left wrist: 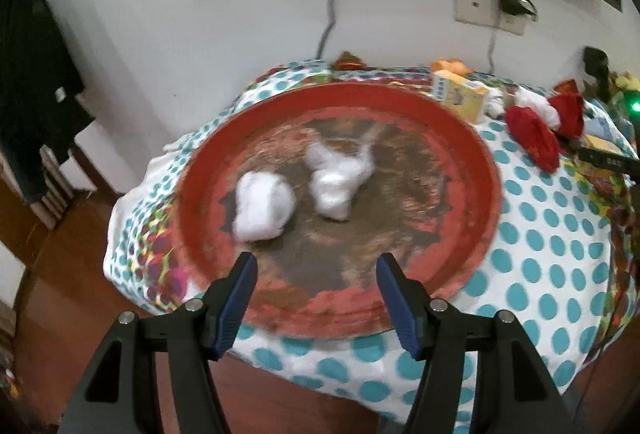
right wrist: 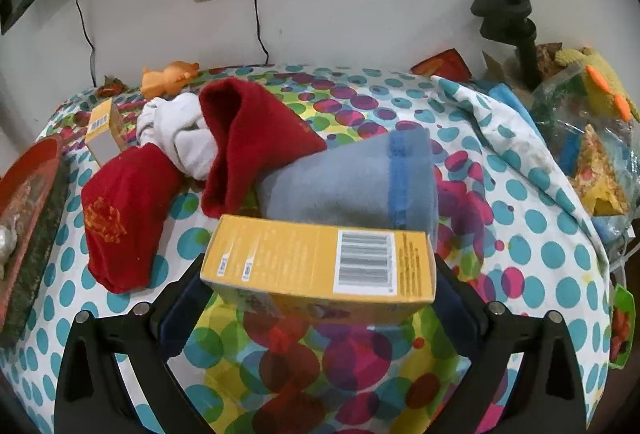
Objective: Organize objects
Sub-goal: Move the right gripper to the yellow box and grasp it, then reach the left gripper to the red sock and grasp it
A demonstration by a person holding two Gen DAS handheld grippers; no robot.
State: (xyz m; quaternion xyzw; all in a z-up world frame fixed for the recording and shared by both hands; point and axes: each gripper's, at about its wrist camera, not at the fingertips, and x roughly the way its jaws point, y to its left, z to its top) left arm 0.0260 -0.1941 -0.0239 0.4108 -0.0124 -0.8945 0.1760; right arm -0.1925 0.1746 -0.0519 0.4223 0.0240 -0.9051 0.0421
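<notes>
Yellow box [right wrist: 318, 262] clamped; socks [right wrist: 256, 150] beyond.

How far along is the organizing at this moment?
Done, apparently: two white wads lie on the red tray. In hand: the right gripper holds a yellow box; the left gripper is open, empty. Left: socks, blue cloth, second box.

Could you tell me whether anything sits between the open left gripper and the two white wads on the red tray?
Nothing visible does: the left gripper hangs open over the red tray's near rim, with only bare tray surface before the white wads.
</notes>
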